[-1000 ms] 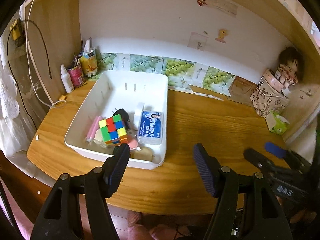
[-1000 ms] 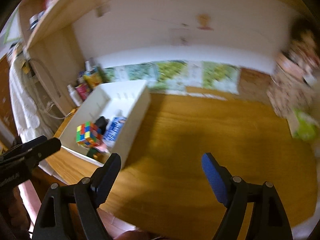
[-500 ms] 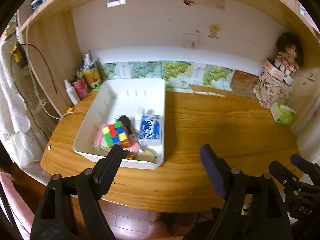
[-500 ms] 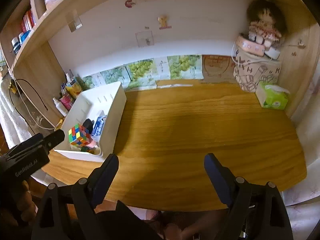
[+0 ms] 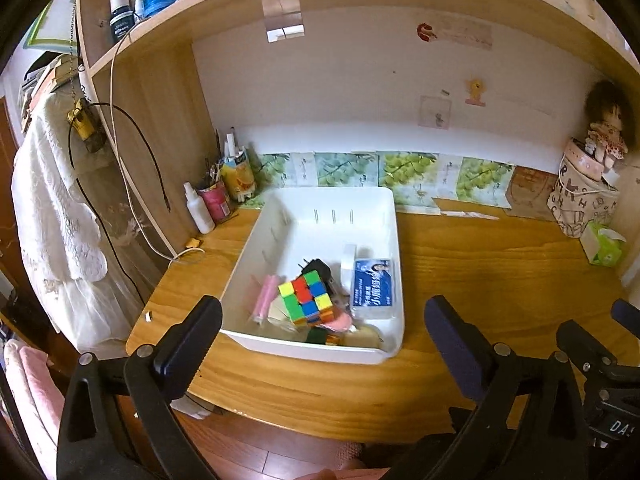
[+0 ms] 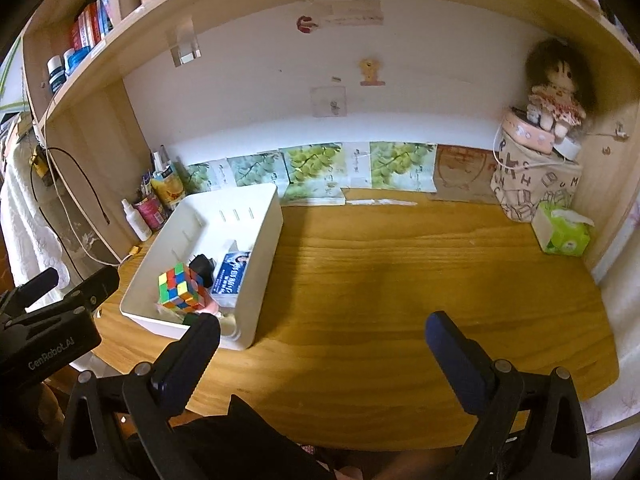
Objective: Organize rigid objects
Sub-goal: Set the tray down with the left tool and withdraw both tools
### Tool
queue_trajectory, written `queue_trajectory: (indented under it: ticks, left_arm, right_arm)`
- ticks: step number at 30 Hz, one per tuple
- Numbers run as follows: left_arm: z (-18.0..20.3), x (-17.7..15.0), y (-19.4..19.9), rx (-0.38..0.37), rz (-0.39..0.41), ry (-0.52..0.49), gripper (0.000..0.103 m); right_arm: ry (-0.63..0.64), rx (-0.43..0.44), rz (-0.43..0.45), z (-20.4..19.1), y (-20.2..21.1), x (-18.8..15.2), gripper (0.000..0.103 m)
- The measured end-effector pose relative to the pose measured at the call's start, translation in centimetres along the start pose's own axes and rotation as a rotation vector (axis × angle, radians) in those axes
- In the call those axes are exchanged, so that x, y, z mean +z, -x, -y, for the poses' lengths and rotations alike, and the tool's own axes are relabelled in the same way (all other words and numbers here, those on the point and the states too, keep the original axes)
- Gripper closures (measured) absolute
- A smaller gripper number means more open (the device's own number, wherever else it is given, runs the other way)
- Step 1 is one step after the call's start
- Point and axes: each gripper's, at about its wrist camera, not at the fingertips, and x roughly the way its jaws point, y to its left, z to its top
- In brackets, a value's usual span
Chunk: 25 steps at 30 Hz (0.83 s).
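Left claw (image 5: 322,328) hangs over near edge of wooden surface (image 5: 500,280), jaws wide apart, nothing between them. White bin (image 5: 394,240) sits left of centre on surface. Inside, at near end: Rubik's cube (image 5: 306,298) atop pile, pink item (image 5: 265,298) to its left, black plug (image 5: 318,270) behind, blue-white box (image 5: 373,289) against right wall. Right claw (image 6: 322,338) over bare wood right of bin, jaws spread, empty. Green tissue box (image 6: 564,230) far right, near wall.
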Motion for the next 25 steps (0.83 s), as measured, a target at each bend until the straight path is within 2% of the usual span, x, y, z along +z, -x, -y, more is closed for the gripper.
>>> queue_trajectory:
  ticks: [7,14,25]
  left_arm:
    - [-0.3,0.2,0.0,-0.042,0.034,-0.042,0.002]
    - [-0.3,0.4,0.1,-0.133,0.052,-0.063,0.002]
    - [-0.2,0.5,0.0,-0.16,0.058,-0.067,0.002]
  right_arm:
    - [-0.004,-0.043,-0.005,-1.6,-0.2,-0.2,0.0]
    - [-0.019,-0.078,-0.027,-2.2,-0.3,-0.7,0.0]
    - [-0.034,-0.106,-0.053,-2.2,-0.5,-1.0,0.0]
